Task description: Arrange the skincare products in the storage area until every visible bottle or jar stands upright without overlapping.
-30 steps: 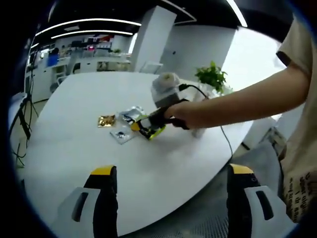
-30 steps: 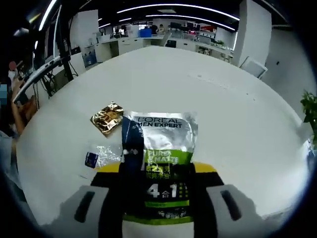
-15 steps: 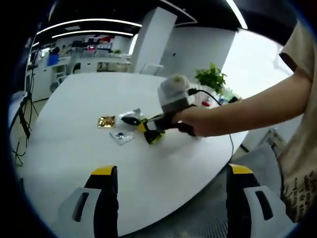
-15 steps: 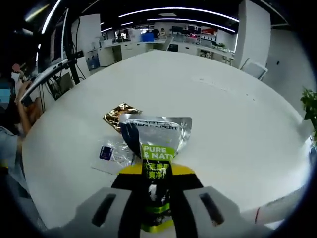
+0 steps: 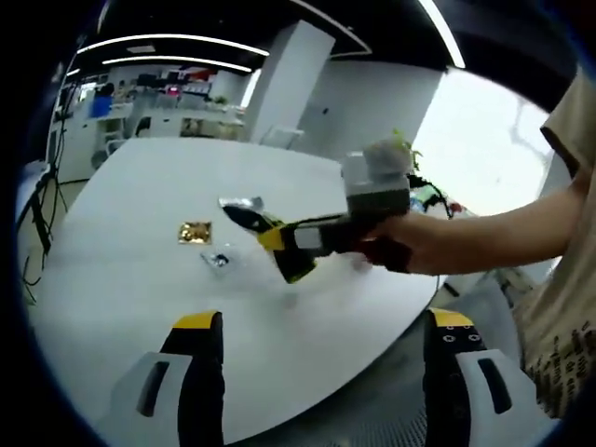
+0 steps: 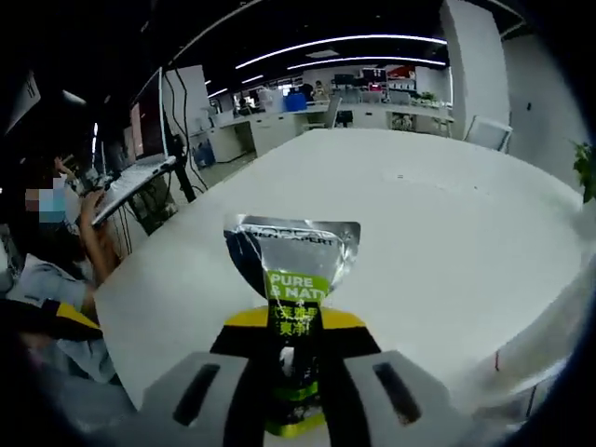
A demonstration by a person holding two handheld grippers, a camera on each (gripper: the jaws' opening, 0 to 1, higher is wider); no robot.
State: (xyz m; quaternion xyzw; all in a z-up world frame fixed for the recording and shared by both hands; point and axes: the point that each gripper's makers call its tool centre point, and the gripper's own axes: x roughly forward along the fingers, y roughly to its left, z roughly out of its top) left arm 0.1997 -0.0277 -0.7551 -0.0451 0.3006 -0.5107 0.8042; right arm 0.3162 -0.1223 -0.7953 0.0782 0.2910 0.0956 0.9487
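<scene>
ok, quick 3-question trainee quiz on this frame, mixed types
1. True or false: the right hand-held gripper is shut on the silver-green pouch.
2. What lies on the white table beside the clear sachet? A) gold sachet B) glass jar C) pump bottle
3. Fill in: the left hand-held gripper is ____.

Key: 1 true. 2 A, the gold sachet. 3 open.

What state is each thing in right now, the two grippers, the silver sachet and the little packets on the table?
Right gripper: shut on the silver sachet.
Silver sachet: pinched, lifted off the table.
Left gripper: open, holding nothing.
Gold packet: lying flat on the white table.
Clear packet: lying flat beside it.
</scene>
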